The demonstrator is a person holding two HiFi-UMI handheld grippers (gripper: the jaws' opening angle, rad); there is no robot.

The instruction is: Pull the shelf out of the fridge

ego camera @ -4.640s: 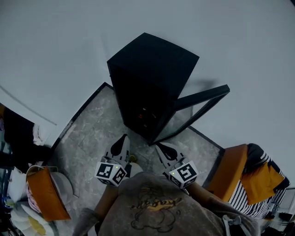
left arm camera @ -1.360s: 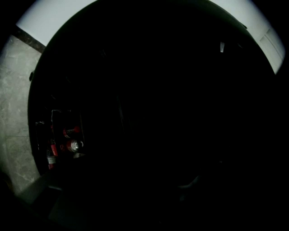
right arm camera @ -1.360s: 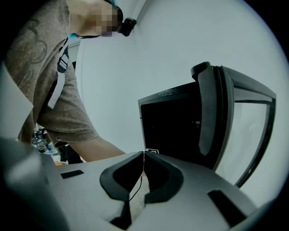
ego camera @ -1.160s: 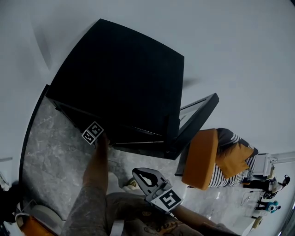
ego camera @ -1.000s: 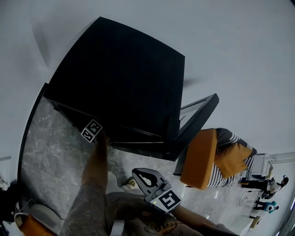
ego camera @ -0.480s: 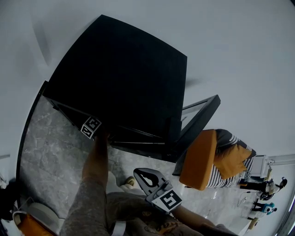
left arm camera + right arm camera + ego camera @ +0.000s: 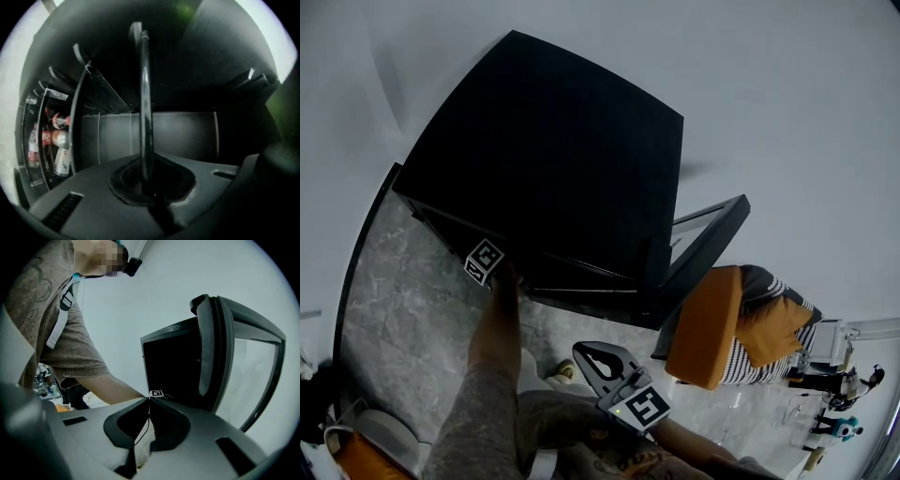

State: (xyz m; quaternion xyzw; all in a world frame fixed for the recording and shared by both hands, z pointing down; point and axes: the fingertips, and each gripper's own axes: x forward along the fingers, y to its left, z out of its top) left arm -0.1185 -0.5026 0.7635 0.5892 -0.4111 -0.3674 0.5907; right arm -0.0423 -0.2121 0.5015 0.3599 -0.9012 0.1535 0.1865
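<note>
- A few seconds ago both grippers hung side by side at 6 o'clock in the head view, and the fridge (image 7: 553, 159) stood small and far off.
- Now the fridge looks big and close, and the left arm reaches into its open front.
- Only the cube (image 7: 485, 261) of the left gripper (image 7: 146, 183) shows in the head view, at 9 o'clock. Half a second ago it sat in almost the same spot.
- The left gripper's fingers are closing, and the thin edge of the shelf (image 7: 146, 93) sits between them. They look pressed on it.
- The shelf is inside the fridge. In the left gripper view its edge is a dark, shiny, thin bar that runs from 12 o'clock down into the fingers.
- More shelves stack up at 9 o'clock in that view, and bottles (image 7: 58, 138) lie there.
- The right gripper (image 7: 149, 400) is at 6 o'clock in the head view, outside the fridge. Its fingertips touch and hold nothing.
- The door (image 7: 703, 234) stands open at 3 o'clock.
- The bottles have red labels, but the words are too small to read.
- A line of small letters runs along the fridge's top front edge in the right gripper view. I cannot read it.
- Both cubes show black and white square marks.
</note>
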